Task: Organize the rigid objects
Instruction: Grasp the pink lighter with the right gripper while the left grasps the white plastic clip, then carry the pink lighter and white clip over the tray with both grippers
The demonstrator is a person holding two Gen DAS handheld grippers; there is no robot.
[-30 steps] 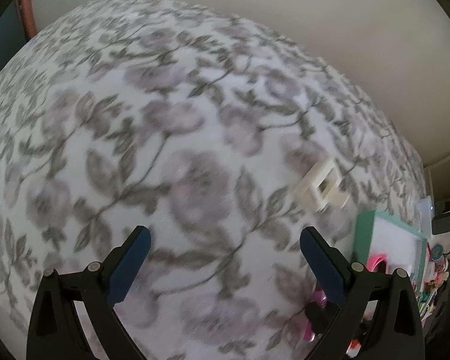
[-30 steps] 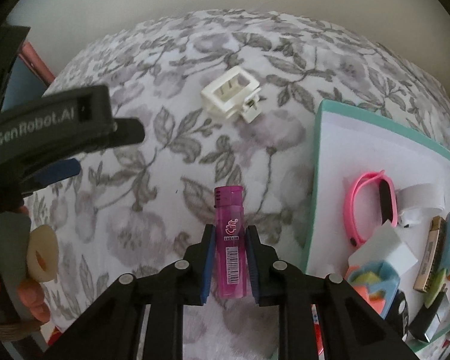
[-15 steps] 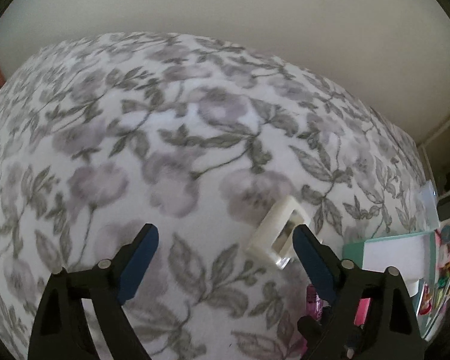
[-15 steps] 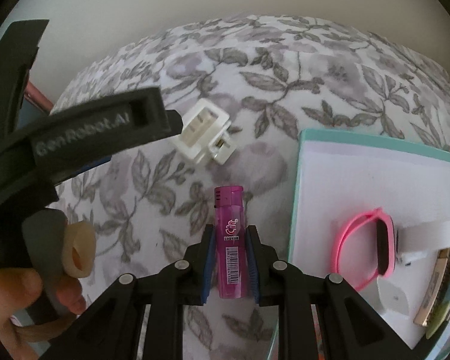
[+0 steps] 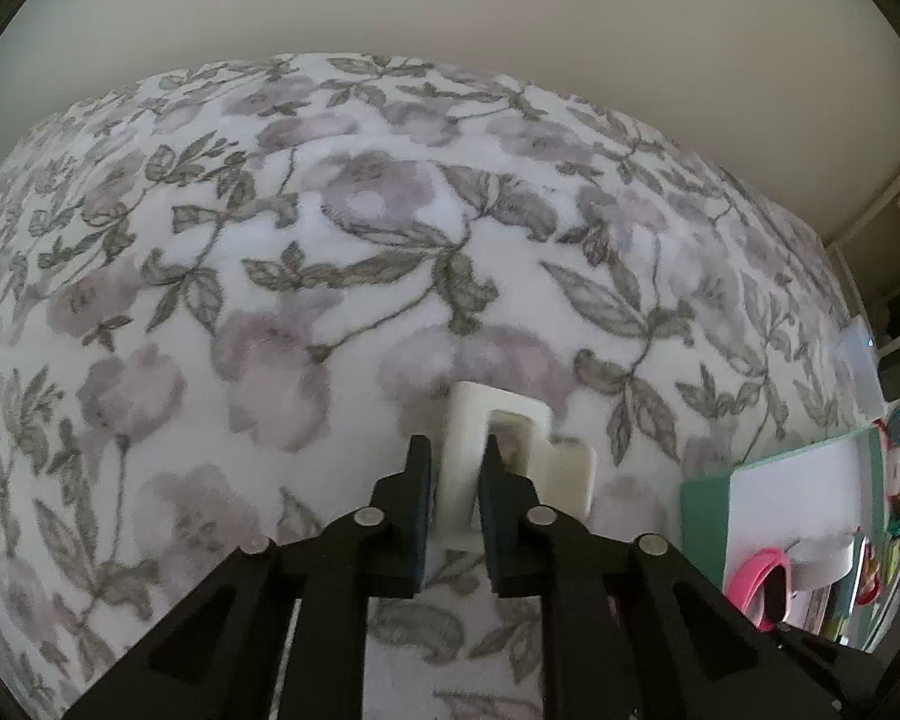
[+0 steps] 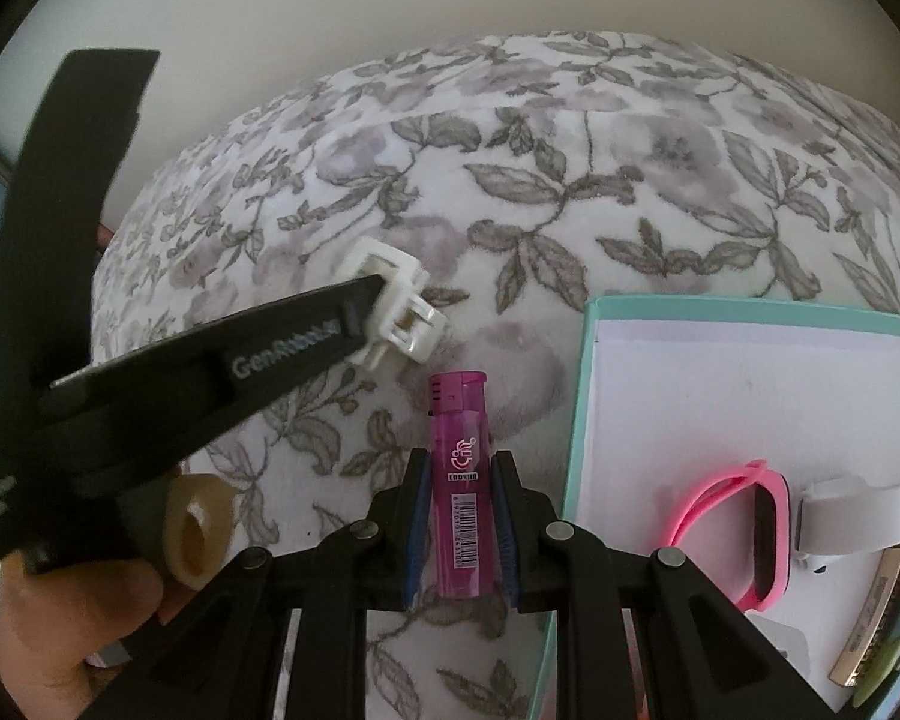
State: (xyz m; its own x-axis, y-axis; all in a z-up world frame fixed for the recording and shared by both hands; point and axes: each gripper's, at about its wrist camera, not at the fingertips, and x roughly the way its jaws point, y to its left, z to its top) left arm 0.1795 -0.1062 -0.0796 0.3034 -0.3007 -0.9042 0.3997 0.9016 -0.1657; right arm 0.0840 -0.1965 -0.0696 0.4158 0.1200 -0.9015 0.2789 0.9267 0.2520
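A cream-white plastic hair clip (image 5: 498,456) lies on the floral bedspread (image 5: 330,252). My left gripper (image 5: 457,456) is shut on one bar of the clip. The right wrist view shows the clip (image 6: 399,315) with the left gripper's black finger on it. My right gripper (image 6: 459,480) is shut on a magenta lighter (image 6: 459,480), held upright just left of the teal-rimmed white tray (image 6: 576,420). The tray (image 5: 705,516) also shows at the lower right of the left wrist view.
The tray holds a pink watch band (image 6: 744,528), a white band (image 6: 858,516) and several small items at its right edge. The floral bedspread (image 6: 630,168) runs back to a plain wall. A hand (image 6: 60,630) holds the left gripper.
My left gripper has moved right and down onto the white clip and closed from wide open to shut on it. My right gripper has kept hold of the lighter and shifted slightly.
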